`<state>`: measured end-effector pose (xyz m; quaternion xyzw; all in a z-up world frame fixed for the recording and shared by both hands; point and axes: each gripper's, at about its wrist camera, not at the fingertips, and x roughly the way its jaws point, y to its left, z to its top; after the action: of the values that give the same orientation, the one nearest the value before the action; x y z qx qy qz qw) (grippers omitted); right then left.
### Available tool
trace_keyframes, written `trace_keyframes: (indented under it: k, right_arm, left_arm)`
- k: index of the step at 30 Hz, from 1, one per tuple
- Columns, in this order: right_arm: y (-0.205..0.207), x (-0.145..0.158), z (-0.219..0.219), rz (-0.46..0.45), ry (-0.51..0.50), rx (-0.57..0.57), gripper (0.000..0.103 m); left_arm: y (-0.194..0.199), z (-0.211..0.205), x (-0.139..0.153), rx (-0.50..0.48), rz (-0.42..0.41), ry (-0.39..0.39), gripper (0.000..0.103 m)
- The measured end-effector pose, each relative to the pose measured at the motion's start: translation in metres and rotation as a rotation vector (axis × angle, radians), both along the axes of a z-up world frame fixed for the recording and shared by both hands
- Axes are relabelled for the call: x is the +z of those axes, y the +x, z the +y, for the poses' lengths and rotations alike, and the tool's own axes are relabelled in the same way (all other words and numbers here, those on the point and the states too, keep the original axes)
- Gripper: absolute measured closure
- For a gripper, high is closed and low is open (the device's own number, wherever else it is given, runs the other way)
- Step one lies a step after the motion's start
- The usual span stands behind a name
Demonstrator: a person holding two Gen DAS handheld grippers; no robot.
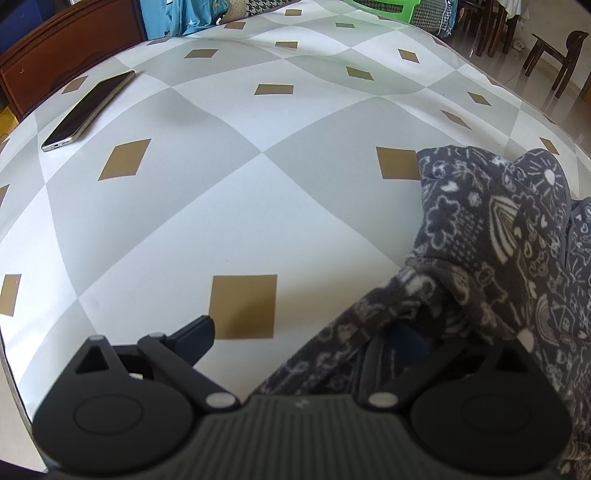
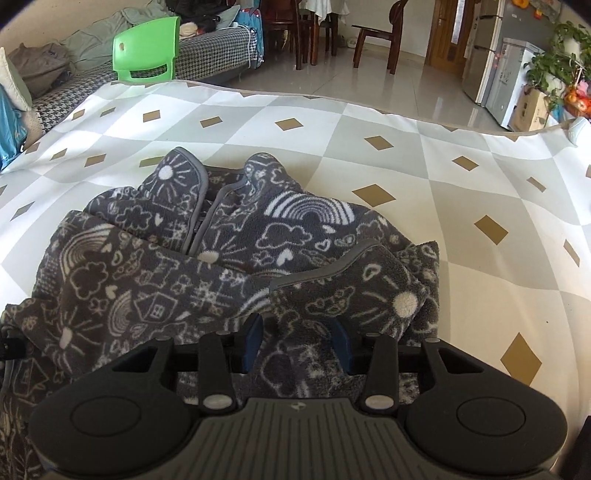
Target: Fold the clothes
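Note:
A dark grey fleece garment [image 2: 221,251] with white doodles of rainbows, clouds and suns lies crumpled on the table, its zip and grey trim showing. In the left wrist view the garment [image 1: 498,240] fills the right side. My left gripper [image 1: 303,334] is wide open at its left edge; one finger [image 1: 199,332] rests over bare cloth and the other is hidden under a fold of fleece. My right gripper [image 2: 298,341] hovers open over the near part of the garment, its blue pads [image 2: 255,338] apart on either side of a fleece fold.
The table wears a grey-and-white checked tablecloth [image 1: 258,206] with gold diamonds. A phone [image 1: 88,110] lies at the far left by a wooden headboard. Beyond the table are a green plastic chair [image 2: 146,55], a sofa with laundry, wooden chairs [image 2: 376,35] and a fridge [image 2: 495,74].

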<state>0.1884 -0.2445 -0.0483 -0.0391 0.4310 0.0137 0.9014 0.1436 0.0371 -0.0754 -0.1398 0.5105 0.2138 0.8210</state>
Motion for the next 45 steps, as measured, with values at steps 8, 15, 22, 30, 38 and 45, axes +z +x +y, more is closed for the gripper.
trace_keyframes:
  k: [8,15,22,30,38,45]
  right_arm:
    - [-0.008,0.015,-0.026,-0.03,0.053,-0.114,0.086]
    - [-0.027,0.031,-0.048,-0.024,0.084,-0.17,0.086]
    - [-0.045,0.018,-0.085,0.109,0.159,-0.294,0.086]
    - [-0.061,0.034,-0.083,-0.003,0.147,-0.226,0.073]
    - [-0.044,0.037,-0.052,-0.085,0.185,-0.067,0.066]
    - [-0.02,0.024,-0.033,-0.101,0.154,-0.048,0.063]
  left_arm:
    - [-0.002,0.0,0.001,-0.001,-0.003,0.001,0.002]
    - [-0.007,-0.001,0.007,-0.015,-0.013,0.02,0.002]
    - [-0.017,0.011,0.012,0.018,-0.023,0.029,0.002]
    - [-0.024,0.015,0.023,0.041,-0.059,0.043,0.002]
    - [-0.015,-0.013,0.036,-0.043,-0.134,0.12,0.002]
    - [-0.004,-0.038,0.041,-0.123,-0.189,0.15,0.001]
